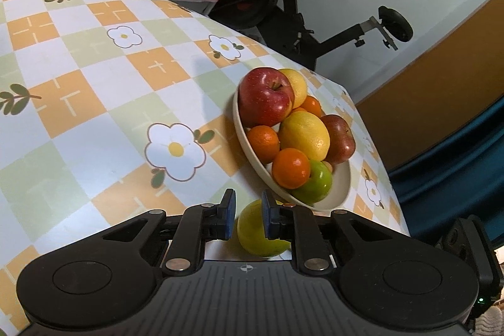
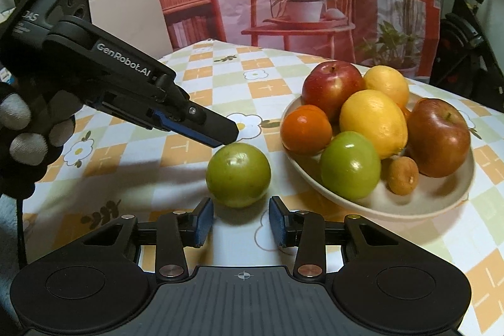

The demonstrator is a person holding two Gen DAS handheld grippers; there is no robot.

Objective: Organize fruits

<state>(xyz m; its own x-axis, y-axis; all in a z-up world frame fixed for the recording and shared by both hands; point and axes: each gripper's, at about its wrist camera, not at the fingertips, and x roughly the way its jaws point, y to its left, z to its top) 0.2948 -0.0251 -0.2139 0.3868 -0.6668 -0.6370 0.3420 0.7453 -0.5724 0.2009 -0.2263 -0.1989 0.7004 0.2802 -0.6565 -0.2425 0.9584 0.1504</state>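
We are working over a bench [image 2: 176, 178] covered in a checked cloth with white flowers. A cream bowl [image 2: 419, 203] is sitting toward the bench's right edge, and it is holding two red apples [image 2: 332, 85], two lemons [image 2: 373, 122], oranges [image 2: 305, 129], a green apple [image 2: 349, 166] and a small brown fruit [image 2: 403, 175].

One loose green fruit [image 2: 238, 174] is lying on the cloth just beside the bowl's left rim, near the front edge of the bench — it is outside the bowl.

Our left gripper [image 2: 231, 134] is reaching in from the left, its fingers drawn together to their narrowest, with the tip just above the loose fruit's top; we cannot tell whether it is touching. In the left wrist view the fruit [image 1: 255, 229] is showing behind the narrow gap of that gripper [image 1: 249, 218], not pinched between the blue pads.

Our right gripper [image 2: 241, 224] is sitting just in front of the loose fruit, jaws partly apart and holding nothing — the fruit is beyond its fingertips.

A gloved hand [image 2: 28, 128] is gripping the left tool's handle.
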